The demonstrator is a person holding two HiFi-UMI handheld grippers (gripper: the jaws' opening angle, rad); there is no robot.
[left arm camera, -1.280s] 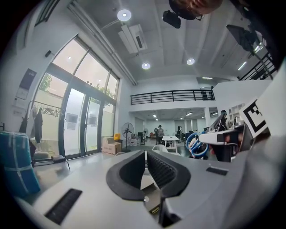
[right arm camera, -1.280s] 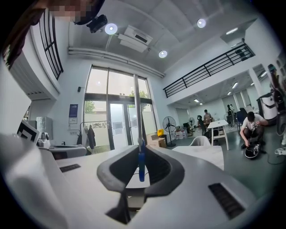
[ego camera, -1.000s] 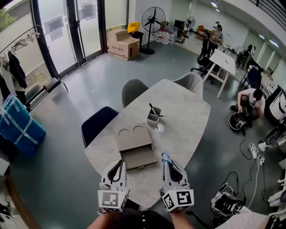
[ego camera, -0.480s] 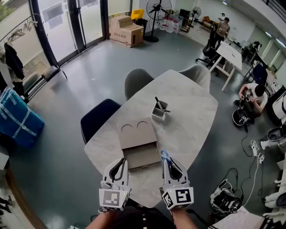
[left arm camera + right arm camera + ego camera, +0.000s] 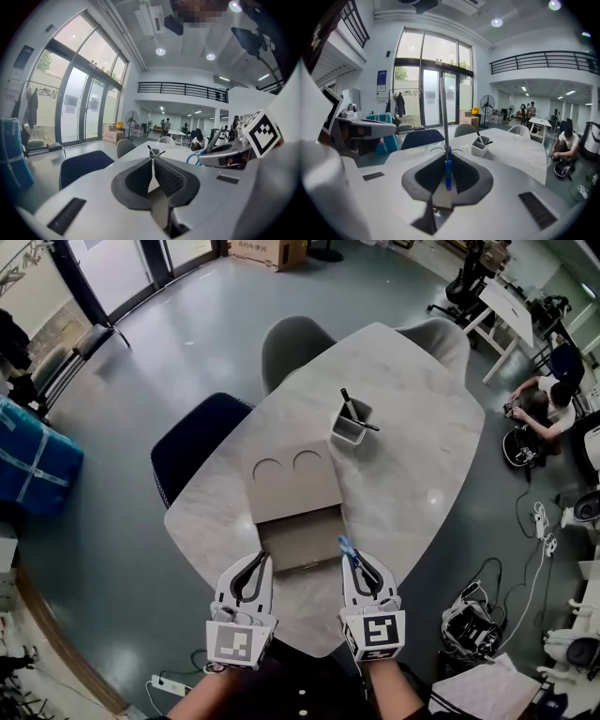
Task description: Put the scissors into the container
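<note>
rt claw (image 5: 353,563) clamping scissors (image 5: 447,171), lt claw (image 5: 258,563) shut

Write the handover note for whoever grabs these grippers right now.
Left gripper: shut, empty, over the table's near edge.
Right gripper: shut on the scissors, blue handle between the pads, blades sticking up.
Container: upright on the table's far half, pens in it, beyond the flat brown box.
Done: scissors in hand.
Left: carry them past the box and put them into the container.

Container (image 5: 350,431) behind box (image 5: 291,486), seemingly apart
</note>
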